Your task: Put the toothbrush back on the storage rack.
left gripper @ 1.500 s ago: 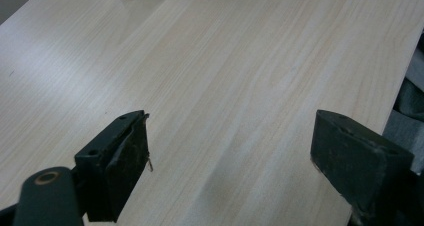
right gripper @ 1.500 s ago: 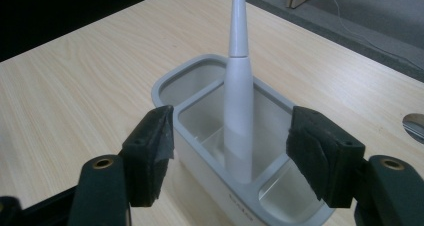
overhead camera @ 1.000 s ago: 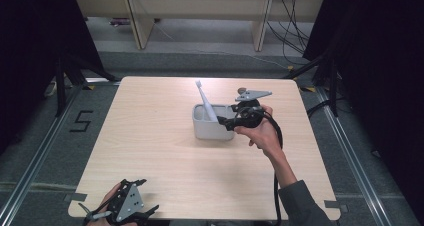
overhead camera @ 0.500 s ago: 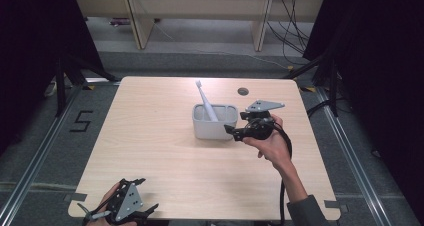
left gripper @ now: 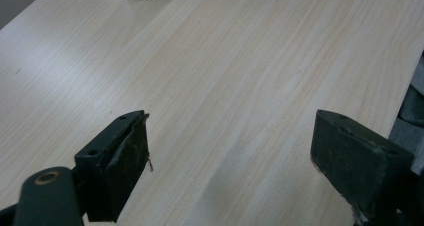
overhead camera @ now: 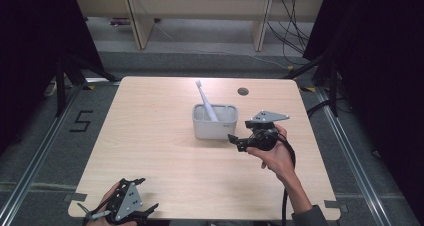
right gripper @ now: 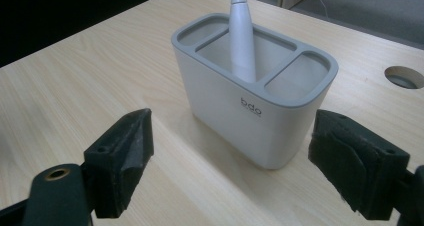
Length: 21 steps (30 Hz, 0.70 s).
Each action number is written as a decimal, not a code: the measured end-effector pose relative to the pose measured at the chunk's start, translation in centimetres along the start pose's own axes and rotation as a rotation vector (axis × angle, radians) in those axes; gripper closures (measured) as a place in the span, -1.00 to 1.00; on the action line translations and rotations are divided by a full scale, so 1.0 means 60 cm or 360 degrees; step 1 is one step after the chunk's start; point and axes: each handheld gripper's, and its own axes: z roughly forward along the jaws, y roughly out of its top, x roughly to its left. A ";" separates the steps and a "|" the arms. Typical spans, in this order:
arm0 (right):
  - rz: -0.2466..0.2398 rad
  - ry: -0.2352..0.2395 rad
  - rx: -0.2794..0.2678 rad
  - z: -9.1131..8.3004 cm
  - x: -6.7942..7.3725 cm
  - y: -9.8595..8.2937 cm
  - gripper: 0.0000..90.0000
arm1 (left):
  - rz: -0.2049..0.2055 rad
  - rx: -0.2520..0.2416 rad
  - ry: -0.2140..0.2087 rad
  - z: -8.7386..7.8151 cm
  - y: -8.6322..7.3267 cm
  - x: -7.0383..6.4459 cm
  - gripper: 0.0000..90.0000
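Note:
A white toothbrush holder [overhead camera: 214, 121] [right gripper: 252, 103] with a grey rim stands mid-table. Its top has three compartments. A white toothbrush [overhead camera: 205, 101] [right gripper: 242, 33] leans upright in the middle one. My right gripper [overhead camera: 237, 142] [right gripper: 230, 158] hovers just right of the holder, open, with nothing between its jaws; it looks at the holder's side. My left gripper [overhead camera: 145, 212] [left gripper: 230, 161] rests at the table's near left edge, open and empty over bare wood.
The light wooden table [overhead camera: 165, 151] has a round cable hole [overhead camera: 243, 91] [right gripper: 403, 76] behind the holder. A black cable trails from the right gripper off the near edge. Shelving and cables stand beyond the far edge.
My right gripper has drawn back from the holder toward the near right, leaving the toothbrush standing in it. The left gripper has stayed put.

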 end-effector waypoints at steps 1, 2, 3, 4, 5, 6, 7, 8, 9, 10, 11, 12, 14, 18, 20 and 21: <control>-0.0014 -0.0002 -0.0013 0.001 0.003 -0.004 -0.63 | 0.0003 0.0000 0.0000 0.000 0.001 0.001 -0.67; -0.0028 -0.0002 -0.0028 0.002 0.005 -0.006 -0.63 | -0.0010 -0.0005 -0.0008 0.000 0.001 0.000 -0.67; -0.0028 -0.0002 -0.0028 0.002 0.005 -0.006 -0.63 | -0.0010 -0.0005 -0.0008 0.000 0.001 0.000 -0.67; -0.0031 0.0029 -0.0015 0.001 0.010 -0.010 -0.63 | 0.0008 0.0001 -0.0011 0.000 0.001 0.000 -0.67; -0.0031 0.0029 -0.0015 0.001 0.010 -0.010 -0.63 | 0.0008 0.0001 -0.0011 0.000 0.001 0.000 -0.67; -0.0025 0.0031 -0.0013 0.000 0.015 -0.013 -0.63 | 0.0001 -0.0004 -0.0011 0.000 0.001 0.000 -0.67; -0.0025 0.0031 -0.0013 0.000 0.015 -0.013 -0.63 | 0.0001 -0.0004 -0.0011 0.000 0.001 0.000 -0.67; -0.0032 0.0051 -0.0020 0.001 0.019 -0.017 -0.63 | 0.0010 0.0004 -0.0006 0.000 0.001 0.001 -0.67; -0.0019 0.0055 -0.0011 0.001 0.021 -0.019 -0.63 | 0.0015 0.0005 -0.0008 0.000 0.001 0.001 -0.67; -0.0047 0.0027 -0.0030 0.000 0.021 -0.020 -0.63 | 0.0019 0.0007 -0.0009 0.000 0.001 0.001 -0.67; -0.0045 0.0030 -0.0019 -0.002 0.023 -0.022 -0.63 | 0.0022 0.0008 -0.0010 0.000 0.002 0.001 -0.67; 0.0006 0.0056 -0.0002 -0.002 0.028 -0.025 -0.63 | 0.0023 0.0007 -0.0009 0.000 0.002 0.001 -0.67; -0.0034 0.0048 -0.0007 -0.003 0.028 -0.030 -0.64 | 0.0006 0.0002 -0.0011 0.001 0.001 0.000 -0.67; 0.0007 0.0076 -0.0023 -0.006 0.034 -0.038 -0.64 | 0.0028 0.0022 0.0018 0.001 0.001 0.001 -0.67; -0.0034 0.0061 -0.0028 -0.008 0.031 -0.045 -0.64 | 0.0001 0.0010 -0.0006 0.000 0.001 0.001 -0.67; -0.0034 0.0061 -0.0028 -0.008 0.031 -0.045 -0.64 | 0.0001 0.0010 -0.0006 0.000 0.001 0.001 -0.67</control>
